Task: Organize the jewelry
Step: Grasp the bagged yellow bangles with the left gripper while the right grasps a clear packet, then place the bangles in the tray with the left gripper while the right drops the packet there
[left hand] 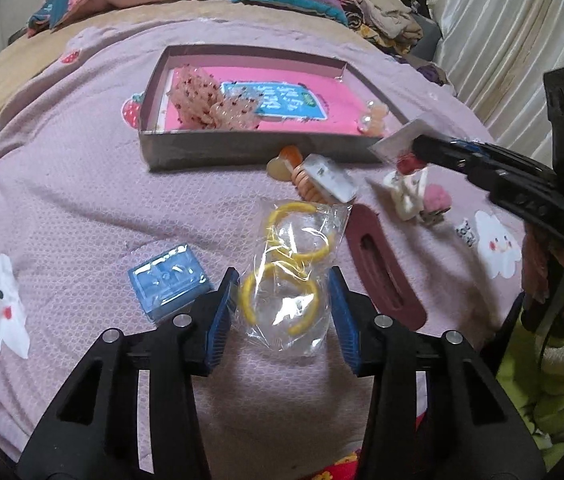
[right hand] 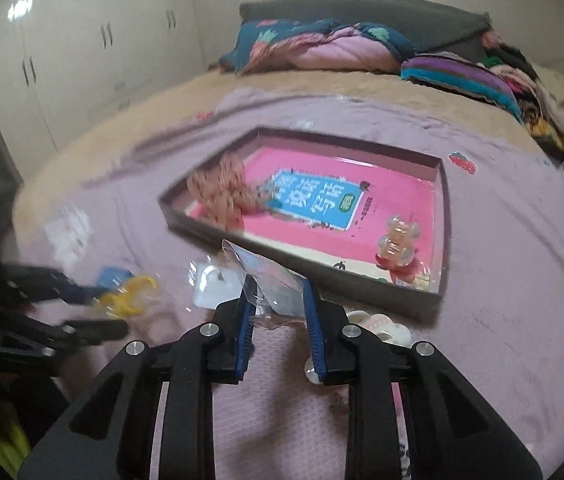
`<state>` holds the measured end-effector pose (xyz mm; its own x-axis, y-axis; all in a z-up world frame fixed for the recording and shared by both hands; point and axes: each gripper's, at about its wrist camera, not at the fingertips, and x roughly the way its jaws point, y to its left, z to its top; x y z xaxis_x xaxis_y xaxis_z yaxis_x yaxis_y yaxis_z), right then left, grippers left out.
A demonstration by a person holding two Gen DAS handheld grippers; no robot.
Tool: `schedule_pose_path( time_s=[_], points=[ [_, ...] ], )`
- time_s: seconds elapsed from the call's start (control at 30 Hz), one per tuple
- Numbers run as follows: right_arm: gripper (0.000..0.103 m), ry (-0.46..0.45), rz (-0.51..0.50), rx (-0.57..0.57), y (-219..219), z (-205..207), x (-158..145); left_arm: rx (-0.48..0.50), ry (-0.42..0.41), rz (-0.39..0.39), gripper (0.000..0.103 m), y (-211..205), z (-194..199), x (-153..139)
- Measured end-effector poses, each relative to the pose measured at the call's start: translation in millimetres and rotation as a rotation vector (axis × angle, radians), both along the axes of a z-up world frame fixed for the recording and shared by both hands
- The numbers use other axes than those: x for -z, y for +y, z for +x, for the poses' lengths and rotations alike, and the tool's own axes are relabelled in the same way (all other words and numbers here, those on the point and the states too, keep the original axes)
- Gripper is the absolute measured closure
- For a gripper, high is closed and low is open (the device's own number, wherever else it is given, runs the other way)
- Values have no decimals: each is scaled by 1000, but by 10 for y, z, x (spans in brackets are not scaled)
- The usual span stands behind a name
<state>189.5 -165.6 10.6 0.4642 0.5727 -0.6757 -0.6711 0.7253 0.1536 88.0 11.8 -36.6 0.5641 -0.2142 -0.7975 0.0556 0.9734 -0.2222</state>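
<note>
The left gripper (left hand: 283, 304) is pinching a clear bag of yellow hoops (left hand: 289, 276); the right gripper (right hand: 278, 304) is gripping a clear packet (right hand: 260, 270) just short of the box (right hand: 421, 304) ahead. Keeping both clenched until over its pink floor looks wise.

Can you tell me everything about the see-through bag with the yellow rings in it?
The clear plastic bag is thin, shiny and crinkly. Inside are yellow rings that look like open plastic hoops, overlapping. It sits on the pinkish-purple blanket, between the blue pads of the left gripper, whose jaws sit at its sides. A dark red hair clip lies just right of it.
</note>
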Motion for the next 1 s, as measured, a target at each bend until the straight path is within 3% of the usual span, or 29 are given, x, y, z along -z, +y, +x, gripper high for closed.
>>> schedule_pose_path(
  time_s=[0.47,0.73,1.0],
  points=[
    [80,-35,109,115,-560,-43,-410,46,-59,5,66,-215,180,-347],
    [80,-52,143,172,-807,64,-656,36,-125,15,66,-209,506,-722],
    [80,-59,147,184,-823,280,-894,-9,-135,16,66,-62,871,-917]
  ],
)
